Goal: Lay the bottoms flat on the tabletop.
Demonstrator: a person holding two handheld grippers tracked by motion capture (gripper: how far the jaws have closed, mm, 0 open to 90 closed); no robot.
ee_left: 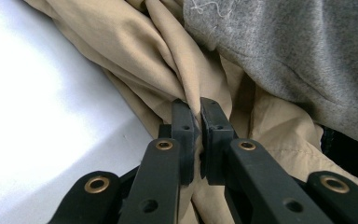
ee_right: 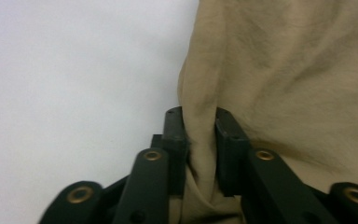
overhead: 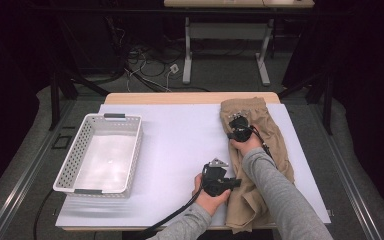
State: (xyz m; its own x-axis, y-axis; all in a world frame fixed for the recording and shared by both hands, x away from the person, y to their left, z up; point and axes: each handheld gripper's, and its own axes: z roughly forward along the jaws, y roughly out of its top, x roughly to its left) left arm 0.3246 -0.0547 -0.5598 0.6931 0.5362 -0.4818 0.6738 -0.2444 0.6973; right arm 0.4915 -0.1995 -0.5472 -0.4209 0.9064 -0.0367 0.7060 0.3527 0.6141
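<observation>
Tan trousers [overhead: 279, 152] lie lengthwise on the right side of the white mat [overhead: 180, 145], waistband toward the far edge. My left gripper [overhead: 234, 183] reaches in from the left at their lower part and is shut on a bunched fold of the tan cloth [ee_left: 135, 51], pinched tightly between the jaws [ee_left: 199, 109]. Farther up, my right gripper [overhead: 237, 120] sits on the trousers' left edge near the waistband. Its jaws [ee_right: 199, 116] are closed on a fold of the tan cloth [ee_right: 284, 70]. A grey sleeve [ee_left: 298, 56] crosses above the left gripper.
A white perforated basket [overhead: 130, 155] with grey handles stands on the left of the mat. Bare mat lies between the basket and the trousers. The wooden table edge [overhead: 190, 98] runs along the far side, with dark floor, cables and table legs beyond.
</observation>
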